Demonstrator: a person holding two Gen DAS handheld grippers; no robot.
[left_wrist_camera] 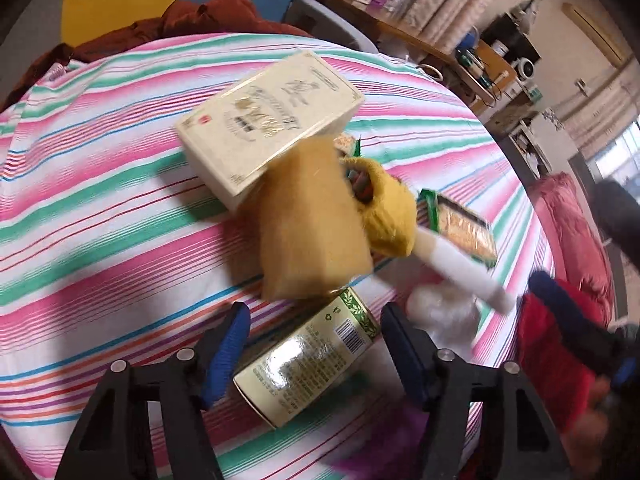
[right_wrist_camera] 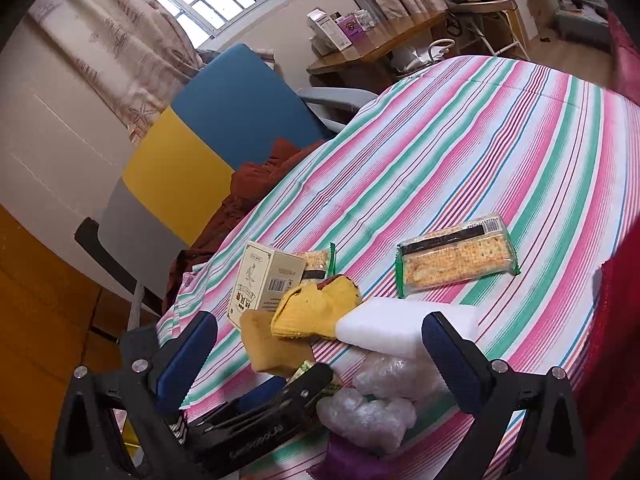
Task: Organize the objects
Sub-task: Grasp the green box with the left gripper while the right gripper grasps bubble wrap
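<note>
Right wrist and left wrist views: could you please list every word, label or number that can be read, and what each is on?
No text reads with confidence.
Cream box: gold Chinese characters and a barcode, too blurred.
Tin: barcode and fine print, too small.
Cracker packet: barcode digits, too small.
Left hand-held gripper: raised lettering on its body, unclear.

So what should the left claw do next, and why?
Probably close the left gripper on the tea can. The can lies on its side between the open jaws, and the pads do not seem to press on it yet.
</note>
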